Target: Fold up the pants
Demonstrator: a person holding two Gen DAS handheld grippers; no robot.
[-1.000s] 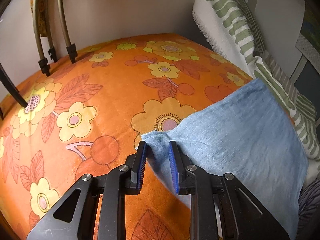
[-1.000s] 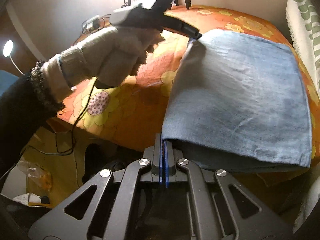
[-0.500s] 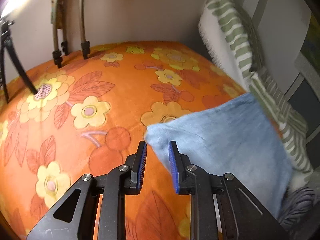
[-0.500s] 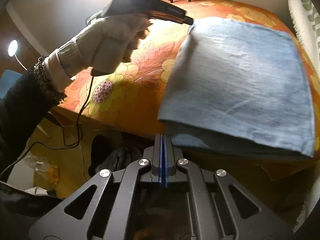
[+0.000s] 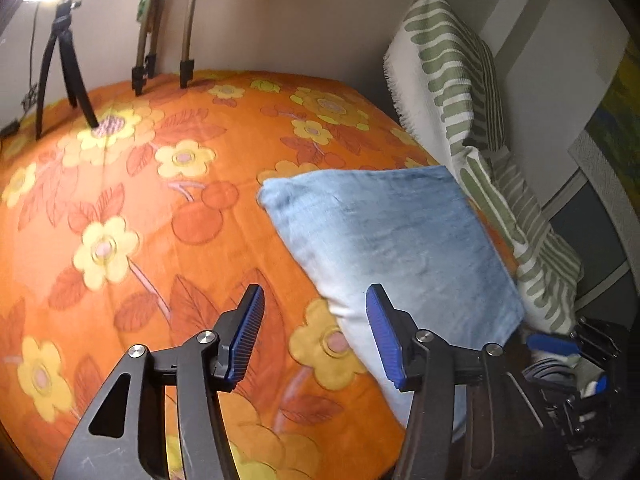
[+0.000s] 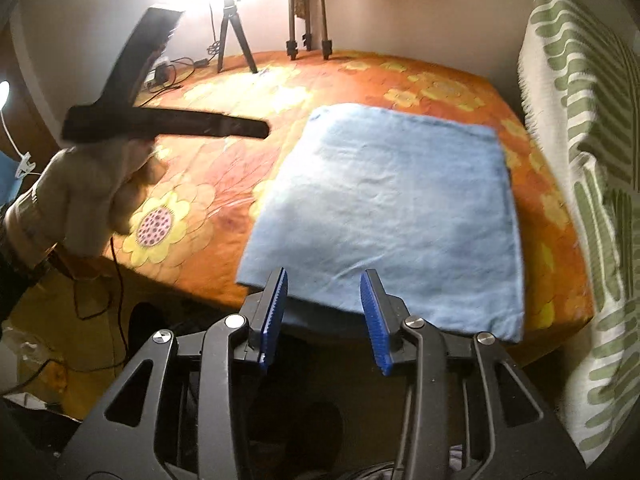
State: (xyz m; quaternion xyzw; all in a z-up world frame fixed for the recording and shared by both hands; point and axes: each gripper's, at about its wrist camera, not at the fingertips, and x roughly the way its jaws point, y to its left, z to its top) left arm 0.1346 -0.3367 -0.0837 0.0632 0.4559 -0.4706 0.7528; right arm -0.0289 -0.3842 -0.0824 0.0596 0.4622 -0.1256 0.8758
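The light-blue pants [image 5: 392,240] lie folded into a flat rectangle on the orange flowered bedspread [image 5: 160,208], near the striped pillows. My left gripper [image 5: 316,332] hovers above their near left edge. Its jaws are opening, and nothing is pressed between the blue pads [image 5: 248,332]. In the right wrist view the pants [image 6: 392,208] reach the bed's near edge. My right gripper [image 6: 325,312] hangs just in front of that edge with its jaws opening and nothing gripped. The left gripper [image 6: 256,128] shows there too, held in a gloved hand [image 6: 92,200] to the left of the pants.
Green-and-white striped pillows [image 5: 460,92] stand along the right side by the wall. Tripod legs [image 5: 64,68] and stand legs [image 5: 184,60] rest on the far end of the bed under a bright lamp. Cables [image 6: 172,76] trail at the far left corner. The bed edge drops to a cluttered floor [image 6: 60,360].
Both grippers have drawn back and risen from the pants. The left jaws, narrow at the pants' corner before, now stand wide. The right jaws went from shut to apart.
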